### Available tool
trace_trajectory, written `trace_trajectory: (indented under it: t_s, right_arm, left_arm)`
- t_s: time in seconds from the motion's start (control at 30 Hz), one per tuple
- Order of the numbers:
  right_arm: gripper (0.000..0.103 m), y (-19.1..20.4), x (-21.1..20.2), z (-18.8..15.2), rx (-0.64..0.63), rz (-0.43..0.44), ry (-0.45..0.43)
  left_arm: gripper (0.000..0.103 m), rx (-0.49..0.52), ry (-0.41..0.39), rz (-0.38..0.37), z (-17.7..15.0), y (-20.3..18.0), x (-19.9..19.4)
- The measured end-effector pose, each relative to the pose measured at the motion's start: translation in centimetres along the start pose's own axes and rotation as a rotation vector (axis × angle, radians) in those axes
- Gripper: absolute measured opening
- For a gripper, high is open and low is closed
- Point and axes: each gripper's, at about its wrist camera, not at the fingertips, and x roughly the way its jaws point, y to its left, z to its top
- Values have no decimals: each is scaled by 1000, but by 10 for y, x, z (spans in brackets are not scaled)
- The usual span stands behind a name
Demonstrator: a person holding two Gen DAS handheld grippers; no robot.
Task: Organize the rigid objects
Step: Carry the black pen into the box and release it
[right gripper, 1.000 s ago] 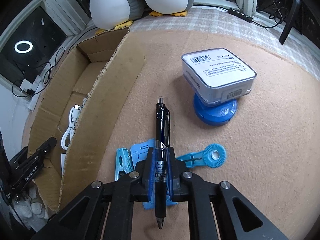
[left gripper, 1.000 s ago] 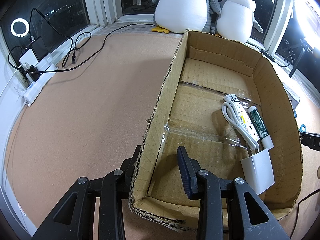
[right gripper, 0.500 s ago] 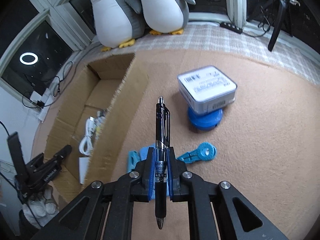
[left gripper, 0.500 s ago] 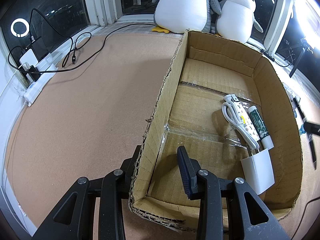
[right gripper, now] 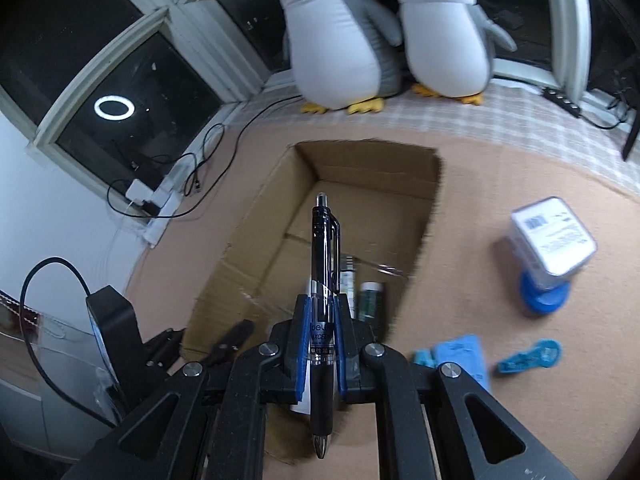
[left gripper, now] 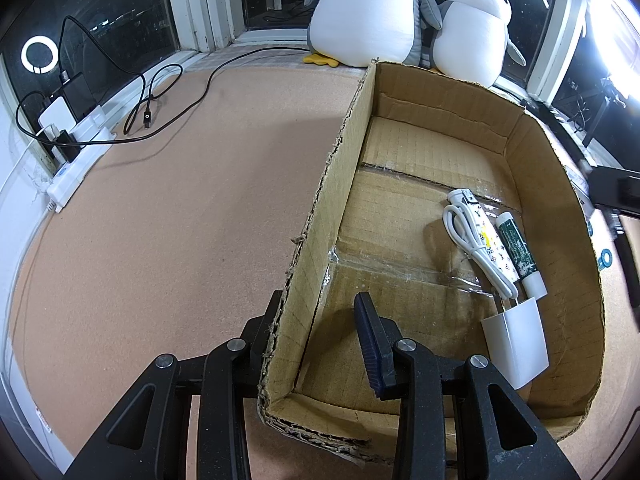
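Observation:
My right gripper (right gripper: pixel 322 304) is shut on a black click pen (right gripper: pixel 325 240), held lengthwise with its clip end pointing away. It hangs above the near end of an open cardboard box (right gripper: pixel 372 160). My left gripper (left gripper: pixel 318 300) stands astride the box's left wall (left gripper: pixel 320 200) near the front corner, one finger outside and the blue pad inside. On the box floor lie a white charger (left gripper: pixel 516 348), its white cable (left gripper: pixel 468 240), a patterned white tube (left gripper: pixel 494 250) and a green tube (left gripper: pixel 518 248). In the right wrist view the left gripper (right gripper: pixel 224 344) shows at that corner.
On the tan mat right of the box are a white packaged case (right gripper: pixel 552 240) on a blue disc (right gripper: pixel 544 300), blue clips (right gripper: pixel 460 352) and a blue round-headed tool (right gripper: pixel 532 356). Two plush penguins (right gripper: pixel 340 40) sit behind. A power strip with cables (left gripper: pixel 76 160) lies far left.
My right gripper has risen with the pen and swung left, from over the mat beside the box to over the box. The left gripper has stayed on the wall.

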Motion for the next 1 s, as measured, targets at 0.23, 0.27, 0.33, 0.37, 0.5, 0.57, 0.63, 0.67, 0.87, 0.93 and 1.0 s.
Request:
trace_trajectory:
  t_s: [0.23, 0.27, 0.33, 0.37, 0.5, 0.57, 0.63, 0.67, 0.87, 0.93, 1.0]
  right_arm:
    - [10, 15, 36, 1, 31, 55, 56]
    - [10, 16, 41, 1, 34, 56, 63]
    - [10, 18, 47, 1, 33, 56, 75]
    - [10, 19, 50, 0, 32, 55, 80]
    - [10, 18, 56, -1, 32, 49, 91]
    - [10, 18, 58, -1, 30, 49, 95]
    - [10, 19, 60, -1, 19, 48, 102]
    - [10, 19, 60, -1, 12, 50, 106]
    - [12, 24, 59, 0, -8, 39, 99]
    - [16, 24, 57, 0, -11, 32, 94]
    - [21, 23, 55, 1, -8, 31, 87]
  left_arm:
    - [37, -2, -1, -2, 0, 0, 1]
    - [37, -3, -1, -2, 0, 0, 1]
    - [37, -2, -1, -2, 0, 0, 1]
    - [37, -2, -1, -2, 0, 1, 1]
    - [37, -3, -1, -2, 0, 1, 1]
    - [37, -3, -1, -2, 0, 1, 1]
    - [37, -3, -1, -3, 0, 0, 1]
    - [37, -3, -1, -3, 0, 1, 1]
    - [37, -2, -1, -3, 0, 1, 1]
    - [37, -3, -2, -3, 0, 0, 1]
    - [37, -3, -2, -4, -1, 1, 1]
